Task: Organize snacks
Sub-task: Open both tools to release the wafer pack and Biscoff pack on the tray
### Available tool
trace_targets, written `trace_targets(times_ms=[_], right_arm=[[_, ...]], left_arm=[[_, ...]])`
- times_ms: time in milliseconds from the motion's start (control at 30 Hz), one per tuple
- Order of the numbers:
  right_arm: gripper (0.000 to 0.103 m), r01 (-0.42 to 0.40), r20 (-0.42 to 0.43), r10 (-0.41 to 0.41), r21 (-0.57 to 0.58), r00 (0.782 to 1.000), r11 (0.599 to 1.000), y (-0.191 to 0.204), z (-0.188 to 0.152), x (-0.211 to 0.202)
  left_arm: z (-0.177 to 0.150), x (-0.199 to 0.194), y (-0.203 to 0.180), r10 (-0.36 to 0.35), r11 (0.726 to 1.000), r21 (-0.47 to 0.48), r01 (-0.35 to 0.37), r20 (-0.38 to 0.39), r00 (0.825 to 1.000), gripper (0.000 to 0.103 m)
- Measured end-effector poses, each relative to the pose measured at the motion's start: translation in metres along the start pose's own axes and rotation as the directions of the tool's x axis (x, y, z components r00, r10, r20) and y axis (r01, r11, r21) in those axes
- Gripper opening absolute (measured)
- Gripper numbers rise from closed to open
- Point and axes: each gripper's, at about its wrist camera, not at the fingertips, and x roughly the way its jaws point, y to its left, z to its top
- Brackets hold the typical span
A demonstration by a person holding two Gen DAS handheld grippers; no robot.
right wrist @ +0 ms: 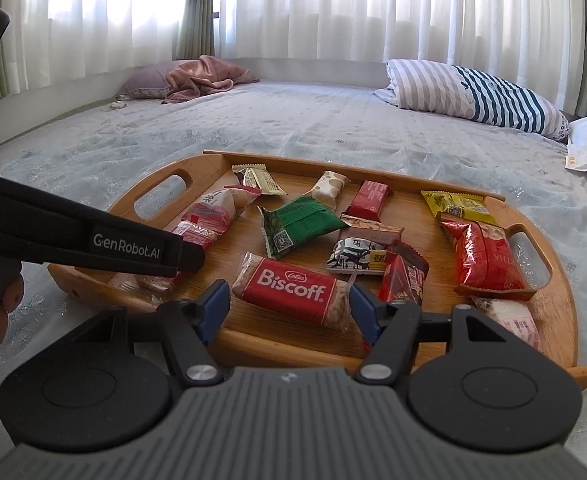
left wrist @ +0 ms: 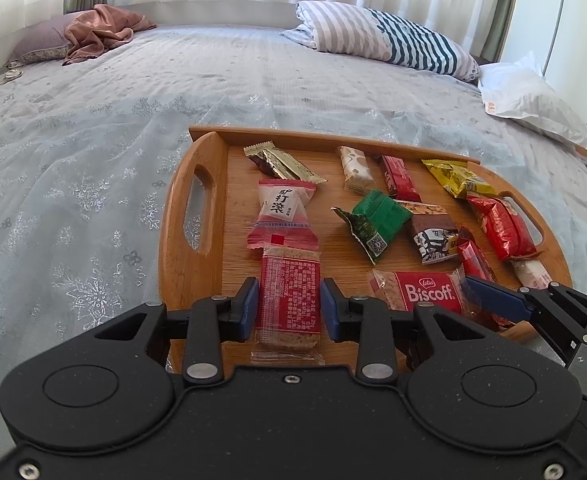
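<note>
sunlit curtains and a wide bed with a pale snowflake cover [left wrist: 93,184] fill the background, and a wooden tray [left wrist: 181,216] of wrapped snacks lies on it.

left wrist view: the left gripper [left wrist: 289,308] has its blue fingers [left wrist: 248,304] drawn in on the sides of a long red wafer bar [left wrist: 289,296] — clamped on it, the bar running straight ahead between them with its near end over the tray's front edge. ahead of the fingertips lies a pink-and-white packet [left wrist: 283,204]; off to the right sits the biscoff pack [left wrist: 433,292]. to do this well, lift straight up before moving, so the bar's far end does not drag that packet.

right wrist view: the right gripper [right wrist: 289,308] straddles the biscoff pack [right wrist: 293,284], fingers [right wrist: 215,306] apart at either end, seemingly not yet pressing. a red packet [right wrist: 405,276] crowds the right finger — close slowly and squarely so only the biscoff is caught.
</note>
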Motion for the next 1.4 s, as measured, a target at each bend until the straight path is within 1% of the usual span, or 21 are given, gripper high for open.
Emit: trace_targets(times_ms=[567, 633, 667, 767, 967, 1100, 1200, 1400], right_arm=[[0.071, -0.014, -0.008, 0.014, 0.009, 1.0, 1.0, -0.002, 0.001, 0.002], [0.072, -0.016, -0.008, 0.017, 0.009, 1.0, 1.0, -0.002, 0.001, 0.002], [0.074, -0.016, -0.007, 0.016, 0.008, 1.0, 1.0, -0.002, 0.001, 0.002], [0.08, -0.021, -0.004, 0.021, 0.007, 1.0, 1.0, 0.0, 0.001, 0.001], [0.082, -0.022, 0.004, 0.022, 0.005, 1.0, 1.0, 0.0, 0.001, -0.004], [0.085, -0.019, 0.014, 0.019, 0.004, 1.0, 1.0, 0.0, 0.002, -0.008], [0.086, -0.016, 0.016, 0.016, 0.008, 1.0, 1.0, -0.001, 0.002, -0.011], [0.089, -0.009, 0.027, 0.009, 0.014, 1.0, 1.0, -0.003, 0.002, -0.019]], left_arm=[[0.0, 0.001, 0.0, 0.003, 1.0, 0.001, -0.003, -0.001, 1.0, 0.032], [0.0, 0.001, 0.0, 0.003, 1.0, 0.002, -0.003, -0.001, 1.0, 0.032], [0.0, 0.0, 0.0, 0.004, 1.0, 0.002, -0.004, -0.001, 1.0, 0.032], [0.0, 0.0, 0.0, 0.002, 1.0, 0.002, -0.002, 0.001, 1.0, 0.036], [0.001, -0.005, -0.001, 0.002, 1.0, 0.003, -0.002, 0.01, 1.0, 0.043], [0.001, -0.011, -0.001, 0.003, 1.0, 0.007, -0.003, 0.022, 1.0, 0.05], [0.001, -0.016, -0.001, 0.007, 1.0, 0.009, -0.007, 0.026, 1.0, 0.053], [-0.001, -0.026, -0.003, 0.01, 1.0, 0.023, -0.011, 0.042, 0.999, 0.066]])
